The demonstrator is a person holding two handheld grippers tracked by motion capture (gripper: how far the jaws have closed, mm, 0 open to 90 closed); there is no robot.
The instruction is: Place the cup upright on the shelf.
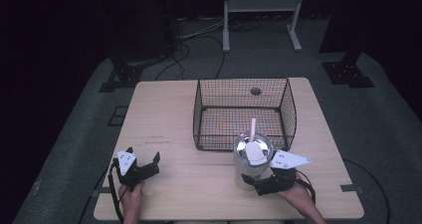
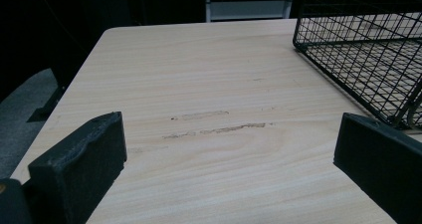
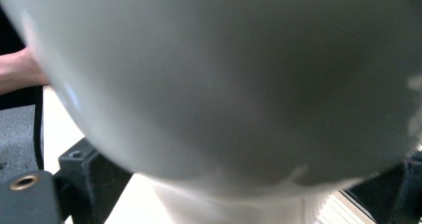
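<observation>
One metal cup (image 1: 251, 159) stands upright on the table (image 1: 199, 179), at about five o'clock from the table's middle, touching or just short of the near wall of the basket. One white scoop (image 1: 255, 149) rests in it, its handle leaning toward twelve o'clock over the rim. The right gripper (image 1: 259, 183) sits at the cup's five o'clock side, jaws spread around its base; in the right gripper view the pale cup wall (image 3: 224, 84) swells between them, though whether they press on it is hard to tell. One black wire basket (image 1: 244, 113) sits at the cup's twelve o'clock. The left gripper (image 1: 144, 160) rests well apart at nine o'clock, jaws wide open on nothing, bare wood (image 2: 214, 134) between them. Two grippers, two hands.
</observation>
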